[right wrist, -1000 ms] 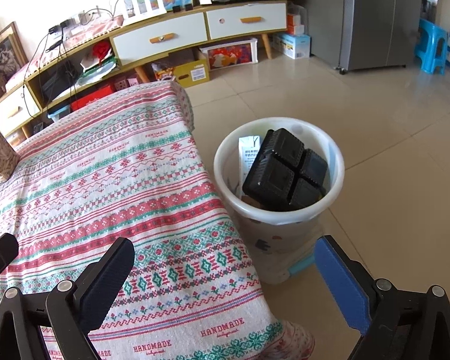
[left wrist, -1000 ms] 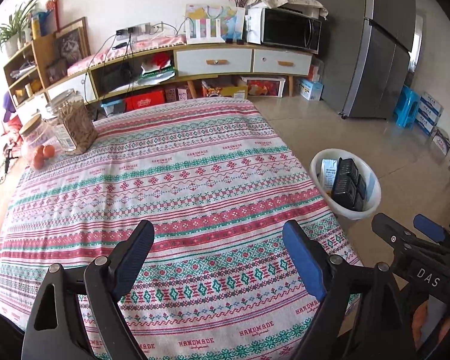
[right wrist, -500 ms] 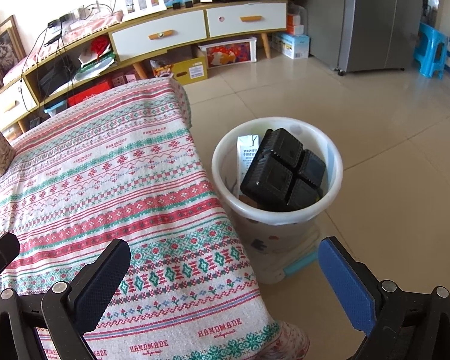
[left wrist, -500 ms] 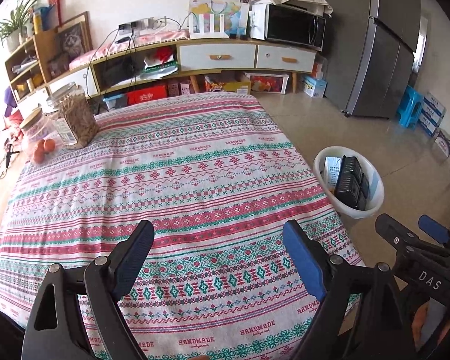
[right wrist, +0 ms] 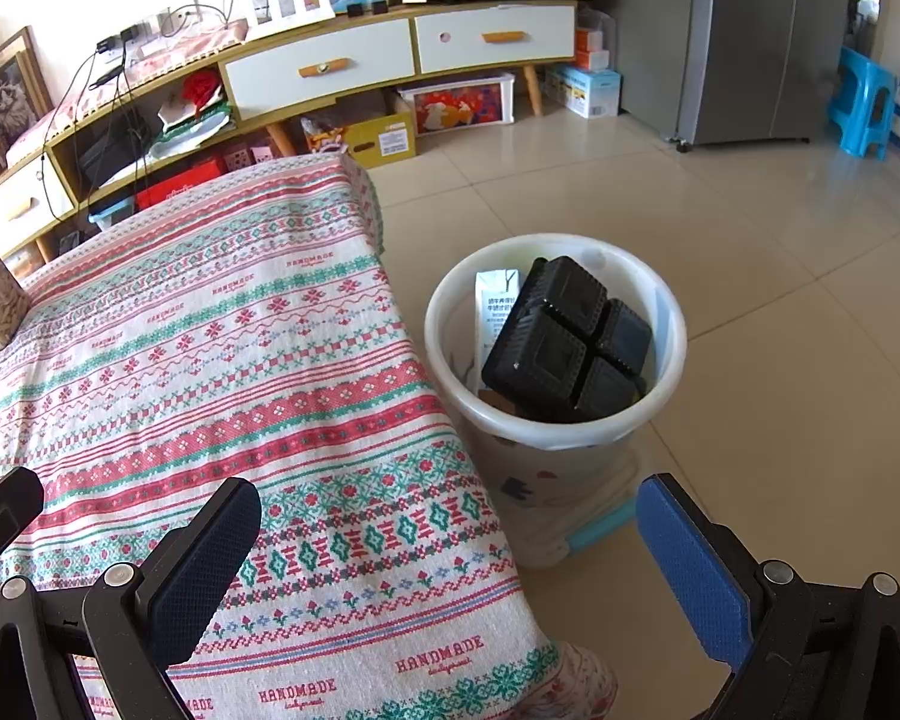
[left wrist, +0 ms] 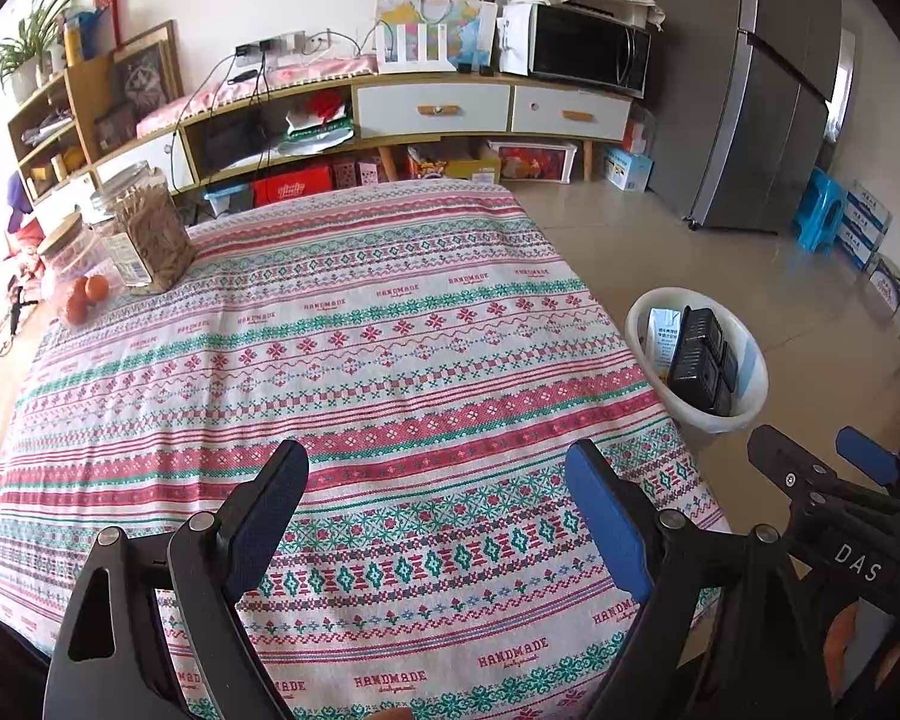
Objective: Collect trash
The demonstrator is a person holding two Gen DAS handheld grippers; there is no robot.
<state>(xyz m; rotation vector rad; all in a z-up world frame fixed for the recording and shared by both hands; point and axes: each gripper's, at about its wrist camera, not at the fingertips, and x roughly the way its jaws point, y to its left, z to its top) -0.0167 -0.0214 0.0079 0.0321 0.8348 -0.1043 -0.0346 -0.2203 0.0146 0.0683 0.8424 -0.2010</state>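
A white trash bin stands on the floor beside the table's right edge and also shows in the left wrist view. Inside it are a black plastic tray and a white milk carton. My left gripper is open and empty above the near part of the patterned tablecloth. My right gripper is open and empty, held over the table's near right corner, short of the bin. It also shows at the right of the left wrist view.
Two glass jars stand at the table's far left, one with oranges. A long TV cabinet with a microwave runs along the back wall. A grey fridge and a blue stool stand at the right on the tiled floor.
Both grippers have pulled back and up a little, so the table and bin look slightly farther away. Both stay open and empty.
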